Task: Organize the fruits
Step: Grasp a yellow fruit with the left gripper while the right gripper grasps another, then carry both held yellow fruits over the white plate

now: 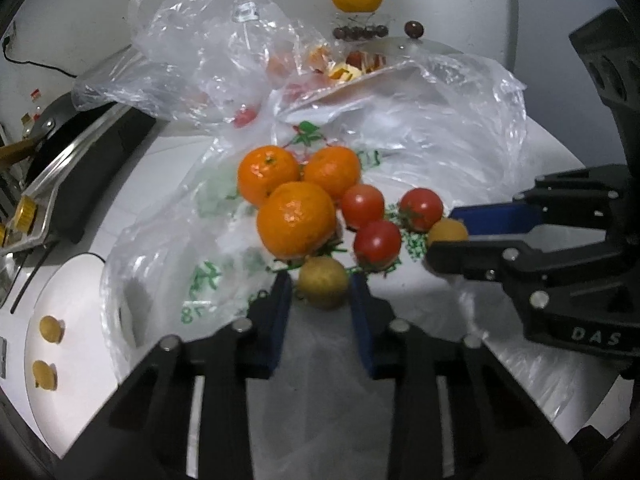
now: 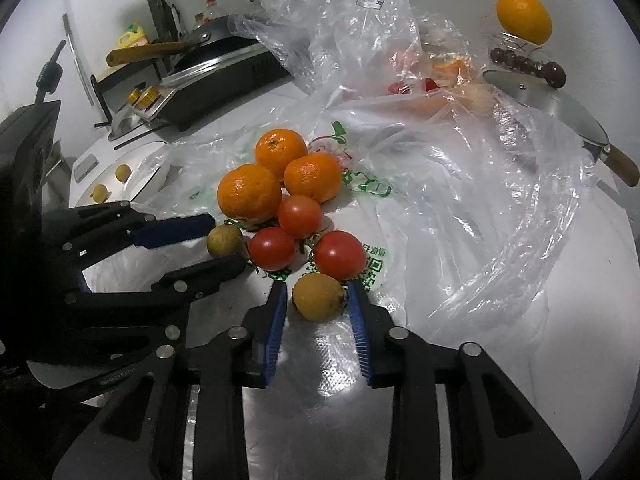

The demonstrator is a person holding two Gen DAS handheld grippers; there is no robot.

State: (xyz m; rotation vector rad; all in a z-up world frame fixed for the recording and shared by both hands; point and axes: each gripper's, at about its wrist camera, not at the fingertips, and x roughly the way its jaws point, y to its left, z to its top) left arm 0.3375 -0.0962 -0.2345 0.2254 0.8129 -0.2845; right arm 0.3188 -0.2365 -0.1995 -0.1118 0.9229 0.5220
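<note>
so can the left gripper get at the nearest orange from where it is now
Probably not directly. The left gripper is shut on a small yellow-brown fruit, which sits between its fingers and the nearest orange just behind. It would likely need to put that fruit down first; nothing else blocks the way.

Both wrist cameras look forward and steeply down along their own jaws, close above the white counter [image 1: 540,152]. The left view faces the cluster of three round orange tangerines [image 1: 296,188] from its near left side, the right view [image 2: 276,180] from its near right. Both share that cluster and the crumpled clear plastic bags [image 2: 460,184] behind it.
</note>
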